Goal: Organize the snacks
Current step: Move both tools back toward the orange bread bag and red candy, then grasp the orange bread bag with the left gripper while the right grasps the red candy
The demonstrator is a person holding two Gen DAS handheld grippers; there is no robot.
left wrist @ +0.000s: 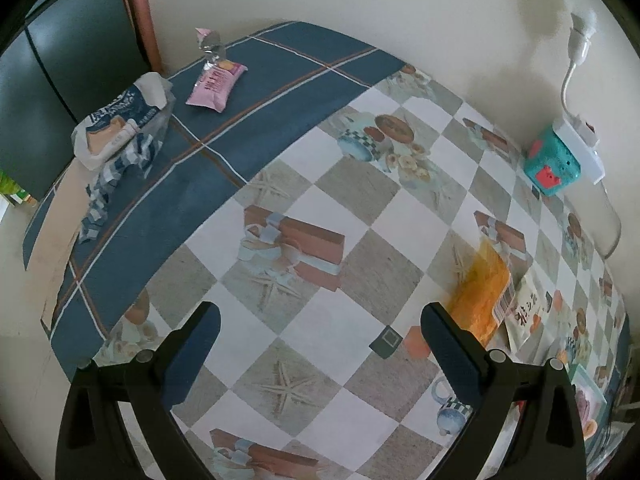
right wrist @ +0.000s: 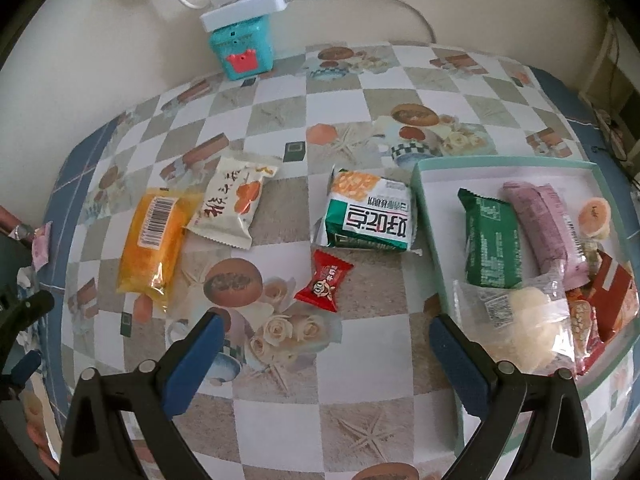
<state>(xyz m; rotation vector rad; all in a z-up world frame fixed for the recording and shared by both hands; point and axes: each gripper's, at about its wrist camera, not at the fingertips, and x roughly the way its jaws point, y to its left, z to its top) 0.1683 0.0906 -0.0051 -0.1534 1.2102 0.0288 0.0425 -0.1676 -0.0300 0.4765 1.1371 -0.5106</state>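
- Checkered tablecloth [right wrist: 280,208] covers the tabletop, cream wall behind.
- Right gripper [right wrist: 324,344] hovers with fingers wide apart, nothing between them; red candy [right wrist: 323,280] lies just ahead.
- Green-and-white biscuit pack [right wrist: 370,214] sits touching the tray [right wrist: 426,208], which holds several snacks.
- Orange packet [right wrist: 154,246] and cream packet [right wrist: 236,204] overlap, left.
- Left gripper [left wrist: 320,336] hangs spread and empty; pink packet [left wrist: 216,86] far off.

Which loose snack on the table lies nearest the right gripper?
The small red candy, just ahead of the open right gripper; the others lie farther back.
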